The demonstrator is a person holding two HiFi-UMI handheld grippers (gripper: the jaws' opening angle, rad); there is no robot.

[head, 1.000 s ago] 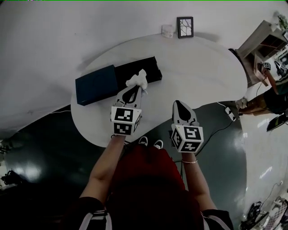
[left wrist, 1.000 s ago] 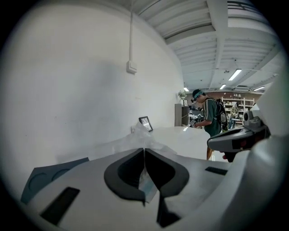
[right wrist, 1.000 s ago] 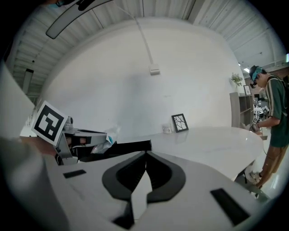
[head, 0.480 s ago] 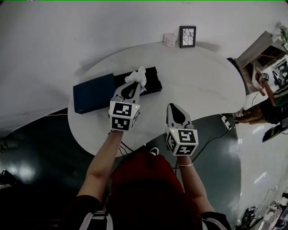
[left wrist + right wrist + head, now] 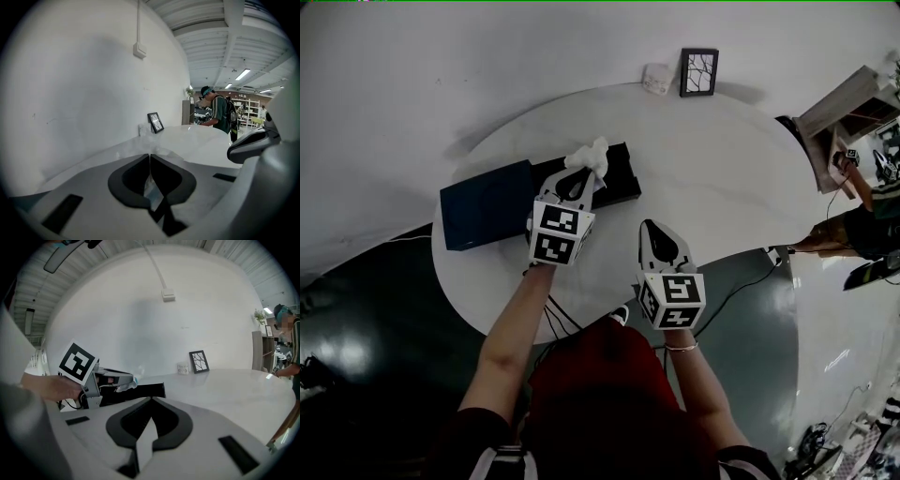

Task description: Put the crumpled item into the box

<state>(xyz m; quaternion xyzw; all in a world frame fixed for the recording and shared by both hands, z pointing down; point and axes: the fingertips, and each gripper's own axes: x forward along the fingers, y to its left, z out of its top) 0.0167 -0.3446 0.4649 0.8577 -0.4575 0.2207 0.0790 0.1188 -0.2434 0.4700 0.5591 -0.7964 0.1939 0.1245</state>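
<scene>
Left gripper point(image 5: 577, 176) is pinched tight on the crumpled white item point(image 5: 590, 155), hanging it right over the open black box point(image 5: 620, 174) at the table's point(image 5: 722, 169) 10 o'clock, dark blue lid point(image 5: 486, 204) parked at 9, likely for a clear drop, while the right gripper point(image 5: 655, 231) hovers closed and empty at 6.

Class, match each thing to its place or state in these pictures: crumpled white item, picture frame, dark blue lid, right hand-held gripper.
Things:
1. crumpled white item
2. picture frame
3. dark blue lid
4. right hand-held gripper

Places or states:
A. lying beside the black box
B. shut, holding nothing
C. standing at the far edge of the table
D. clamped in the left hand-held gripper

Pairs: 1-D, 2-C, 3-A, 4-B
</scene>
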